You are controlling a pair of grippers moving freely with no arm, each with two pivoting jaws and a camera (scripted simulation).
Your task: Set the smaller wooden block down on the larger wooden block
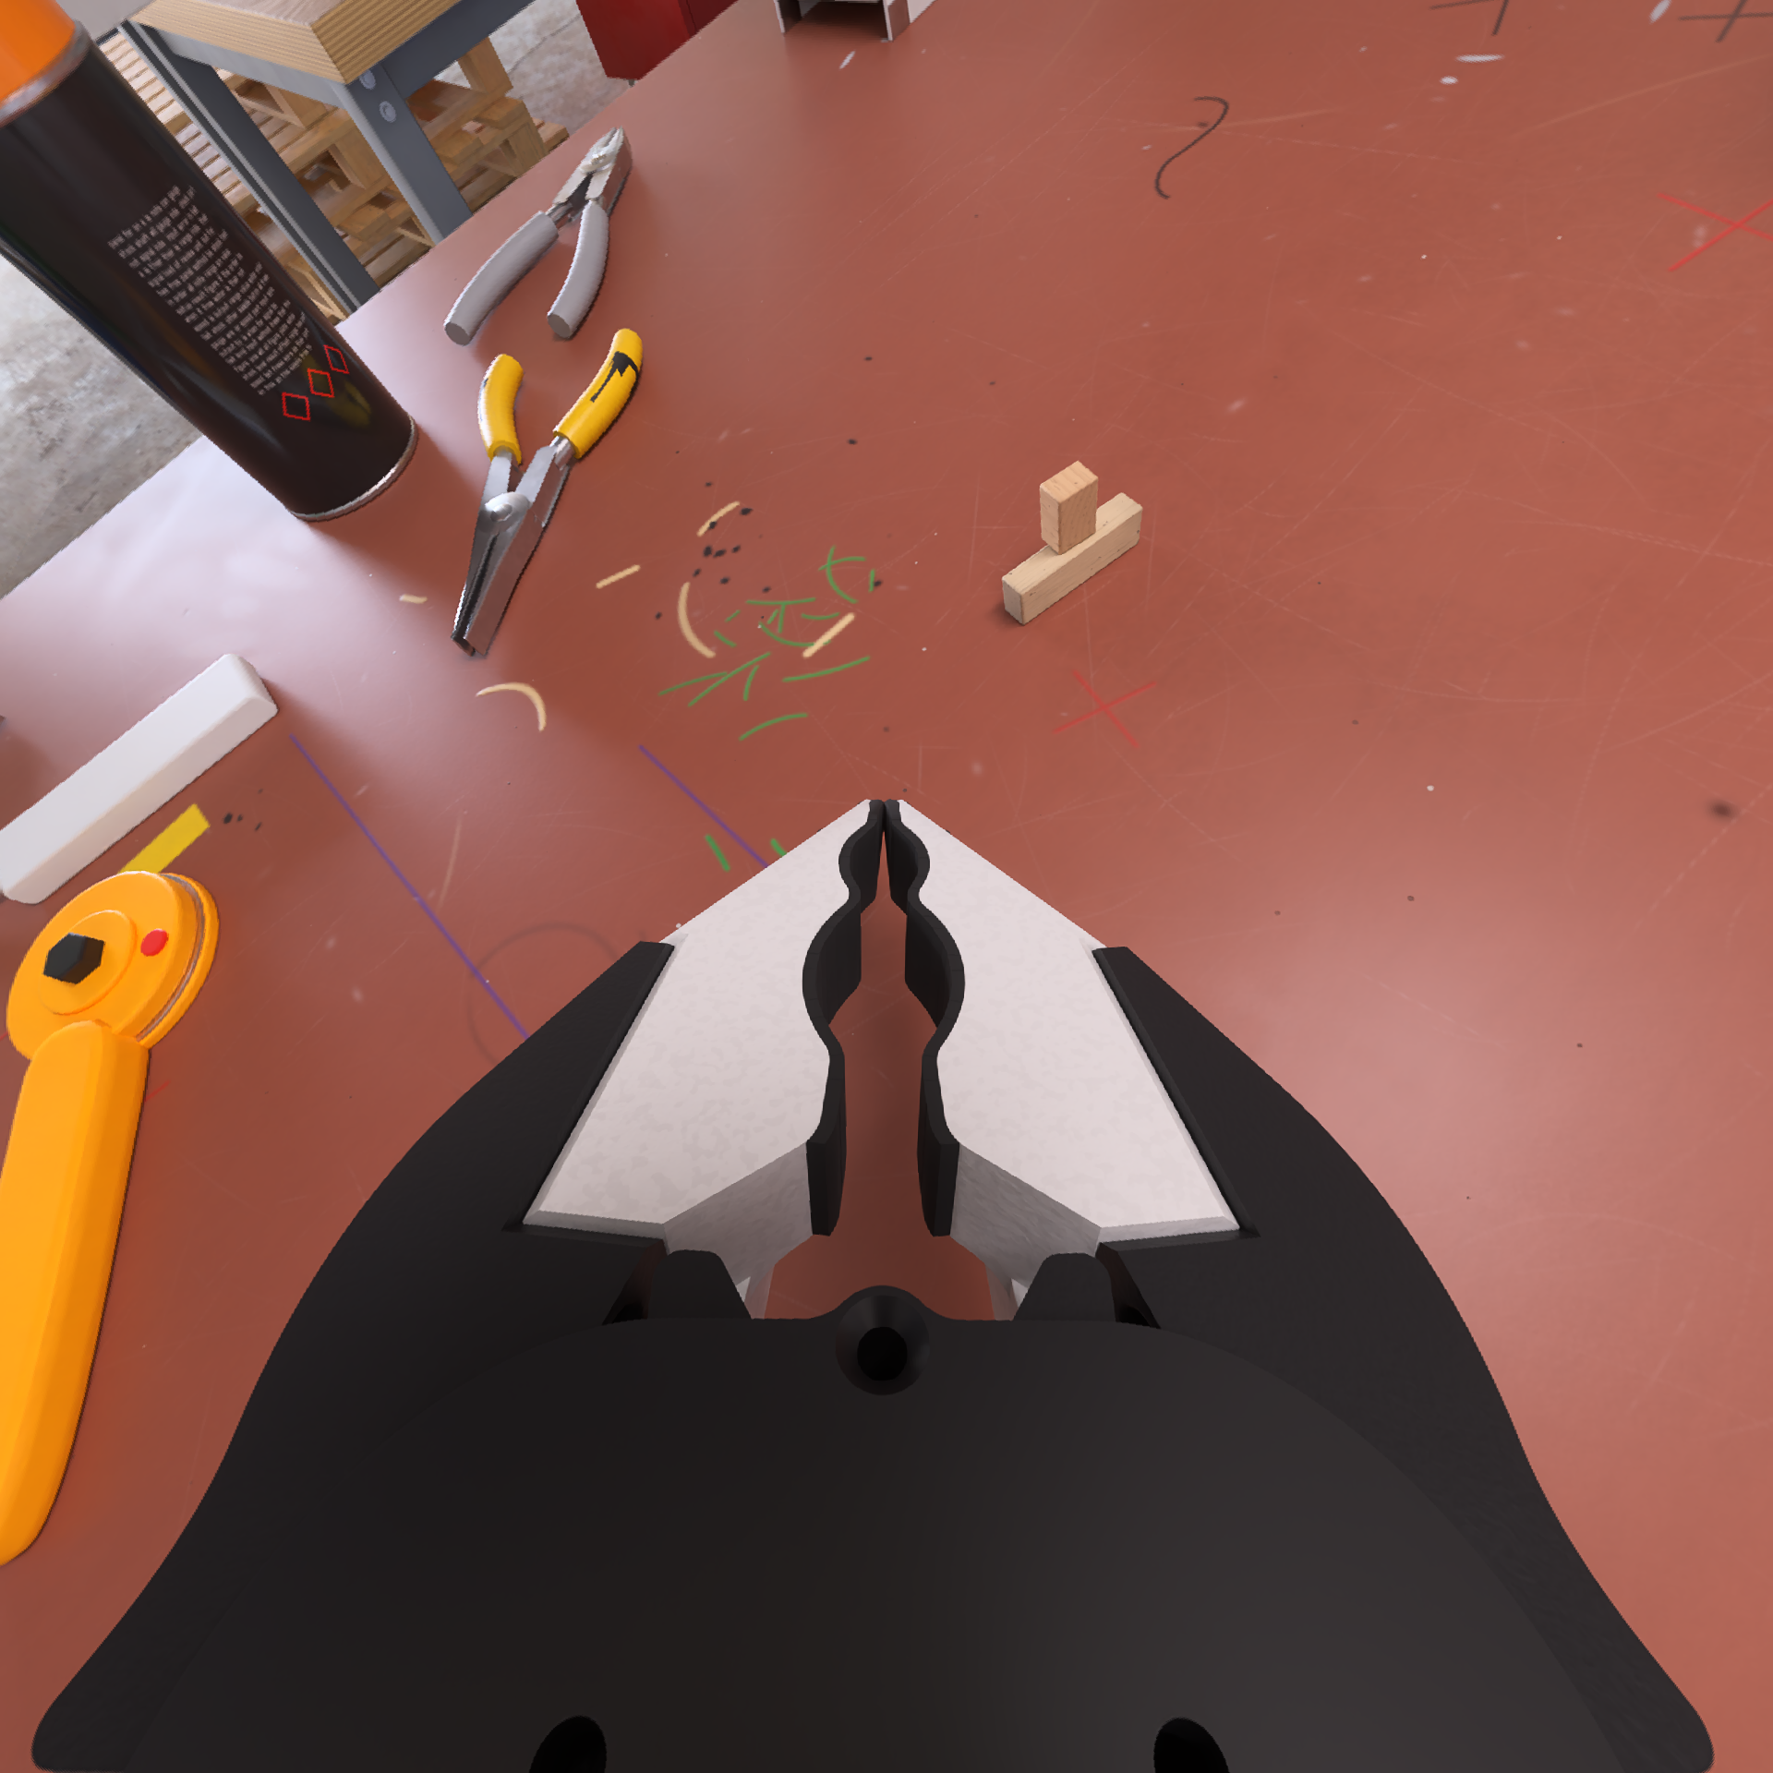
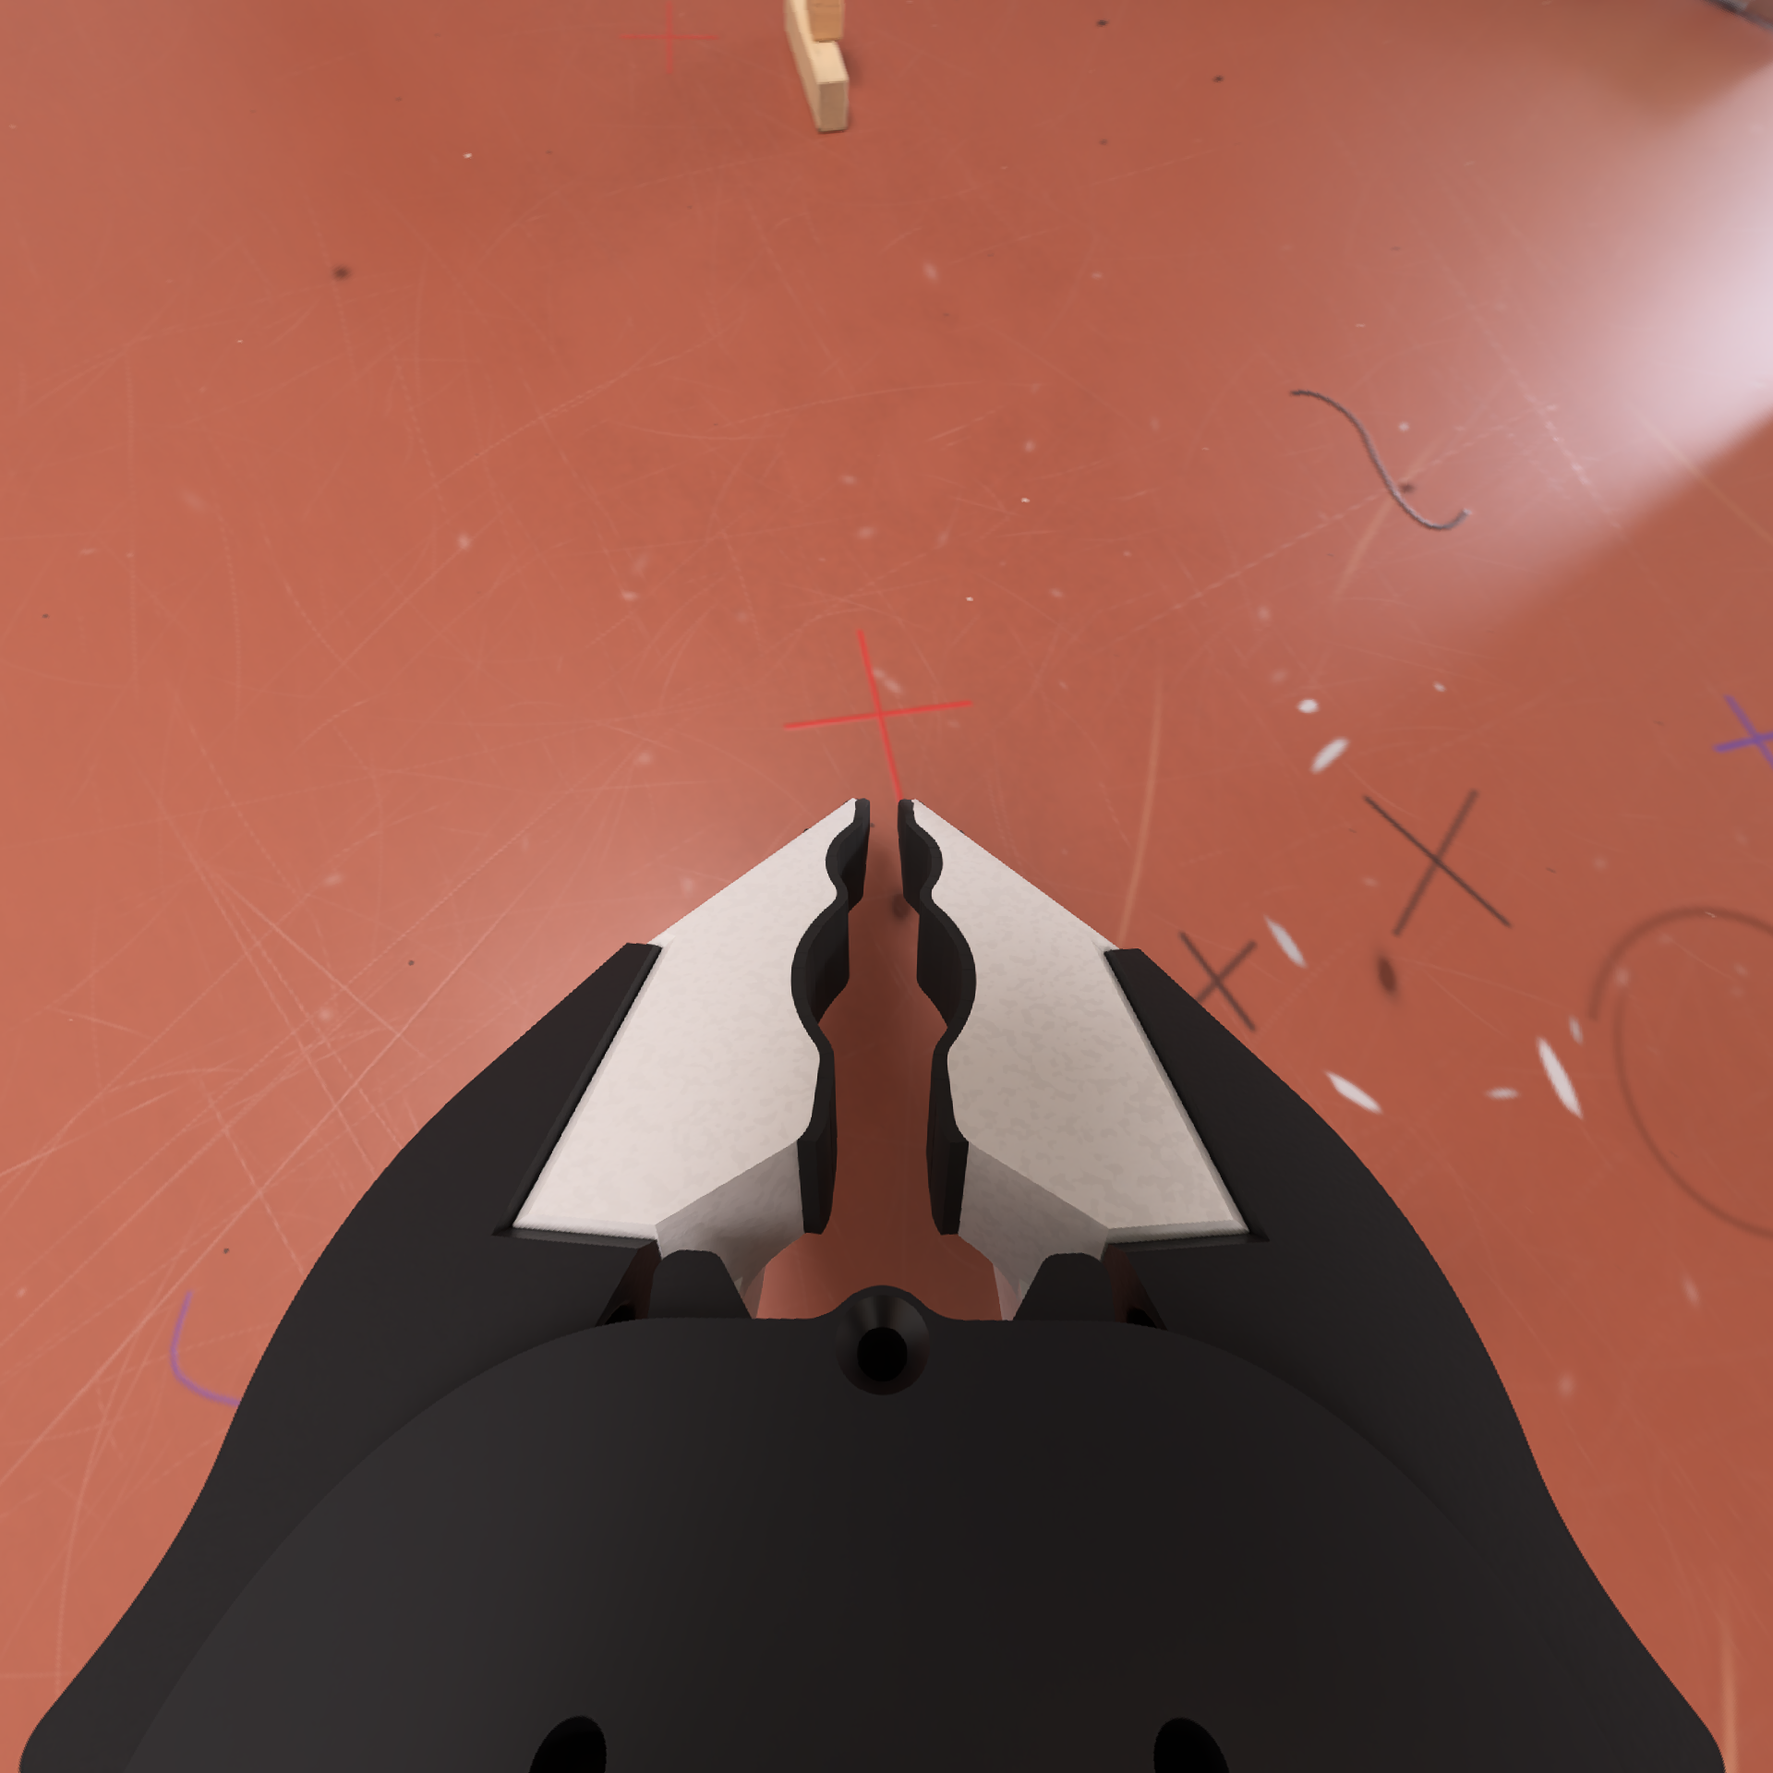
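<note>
The smaller wooden block [image 1: 1068, 506] stands upright on the larger wooden block [image 1: 1075, 566], which lies flat on the red-brown table. Both sit ahead and to the right of my left gripper [image 1: 884, 811], which is shut and empty above the table. In the right wrist view the larger block [image 2: 823, 82] shows at the top edge, with the bottom of the smaller block [image 2: 825, 17] on it, cut off by the frame. My right gripper [image 2: 883, 811] is far short of them, empty, its tips almost together with a thin gap.
On the left stand a black spray can [image 1: 192, 288], grey-handled pliers [image 1: 556, 249], yellow-handled pliers [image 1: 537, 480], a white bar [image 1: 134, 777] and an orange rotary cutter [image 1: 86, 1103]. The table edge runs along the upper left. Pen marks and scratches cover the table [image 2: 480, 480].
</note>
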